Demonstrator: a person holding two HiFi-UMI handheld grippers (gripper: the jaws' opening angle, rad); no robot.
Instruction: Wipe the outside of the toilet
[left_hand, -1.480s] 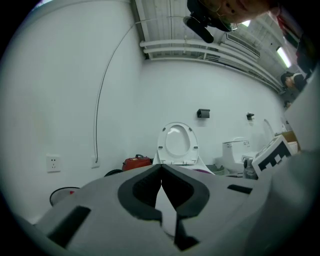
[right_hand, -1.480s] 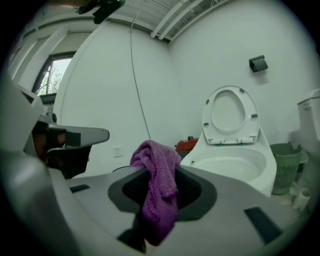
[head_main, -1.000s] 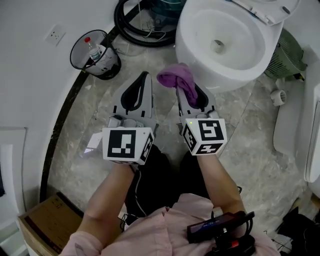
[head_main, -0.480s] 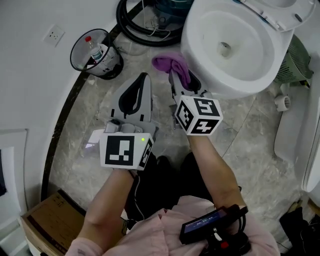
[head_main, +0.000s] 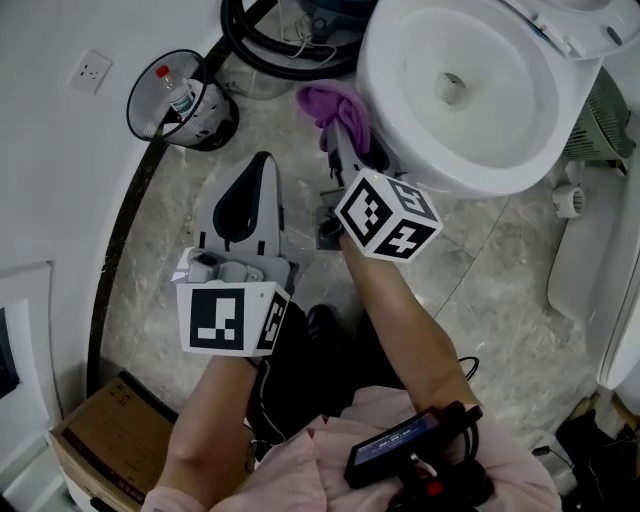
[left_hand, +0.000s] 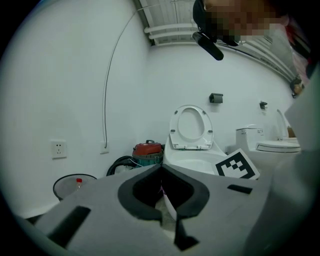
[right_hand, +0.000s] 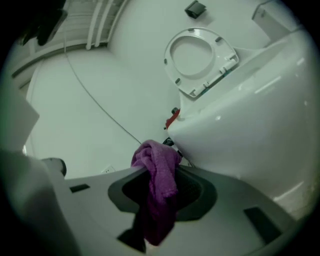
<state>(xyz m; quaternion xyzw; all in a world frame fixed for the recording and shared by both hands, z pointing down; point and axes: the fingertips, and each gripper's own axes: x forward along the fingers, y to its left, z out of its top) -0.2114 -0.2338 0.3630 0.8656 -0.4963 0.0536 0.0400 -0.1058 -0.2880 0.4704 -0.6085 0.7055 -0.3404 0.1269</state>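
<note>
Looks like the start of the wipe proper. Purple cloth clamped between the jaws of the right gripper, bunched at the tips and brought up to the outer wall of the toilet bowl, on the side facing the black wastebasket. Touching or just beside: cannot tell from any view. Left gripper hangs over the floor, well apart from the bowl, jaws closed tip to tip on nothing.

Next, most likely: press the wad onto the porcelain and drag it along the curved flank, round toward the front and down toward the base. Calls for turning the wrist with the curve, so that cloth rather than grey plastic meets the glaze.

Cloth soft, nappy like terry, limp, with a tail drooping down through the jaws. Bowl white, glossy, hard and smoothly rounded, with the seat tipped up. Floor of polished grey stone tile, veined.
</note>
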